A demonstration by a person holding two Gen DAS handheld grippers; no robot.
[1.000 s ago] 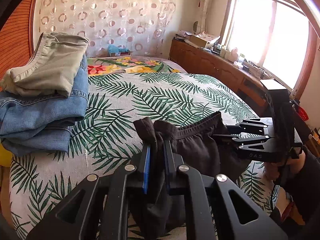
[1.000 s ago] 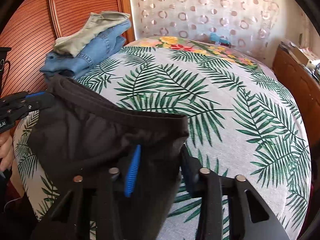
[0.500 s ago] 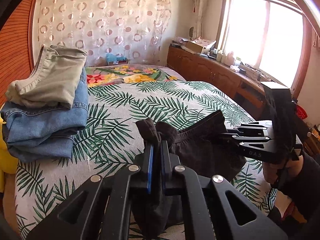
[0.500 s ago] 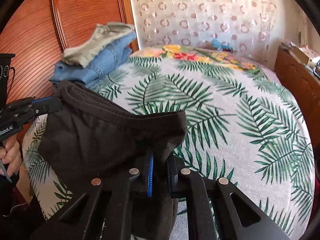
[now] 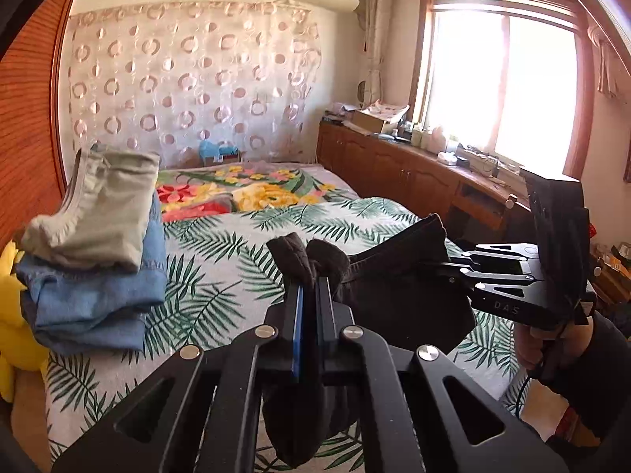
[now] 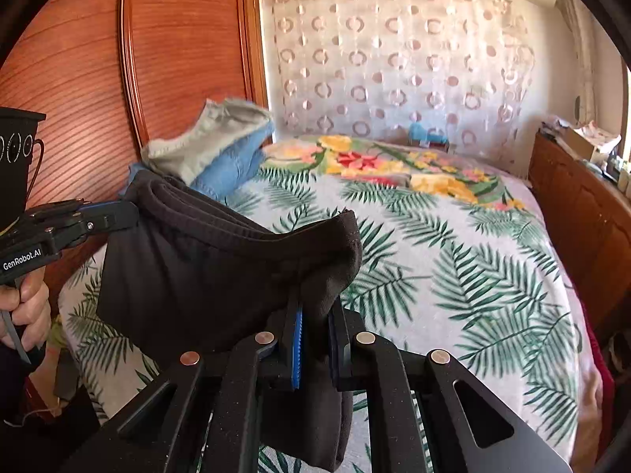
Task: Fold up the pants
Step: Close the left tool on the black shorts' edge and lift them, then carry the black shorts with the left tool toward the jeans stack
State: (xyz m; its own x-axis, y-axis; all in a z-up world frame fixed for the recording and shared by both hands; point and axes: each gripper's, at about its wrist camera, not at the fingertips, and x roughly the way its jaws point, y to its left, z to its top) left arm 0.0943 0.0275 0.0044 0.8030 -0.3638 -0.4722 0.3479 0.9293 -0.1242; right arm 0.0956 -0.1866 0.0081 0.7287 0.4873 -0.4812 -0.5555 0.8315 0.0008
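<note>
The dark brown pants [image 6: 205, 268] are held bunched above the bed [image 6: 453, 260], waistband clamped by the left gripper [image 5: 309, 287] and the right gripper [image 6: 315, 311].

Readable text, two spots only. Left wrist view: "DAS" in pale letters on the side of the right gripper [image 5: 445, 266] body, behind its jaws, near the hand. Right wrist view: "GenRobot.AI" in white on the left gripper [image 6: 126, 213] body, behind its jaws, just above the hand; a row of white ring marks on the black box above it, not legible as characters.
</note>
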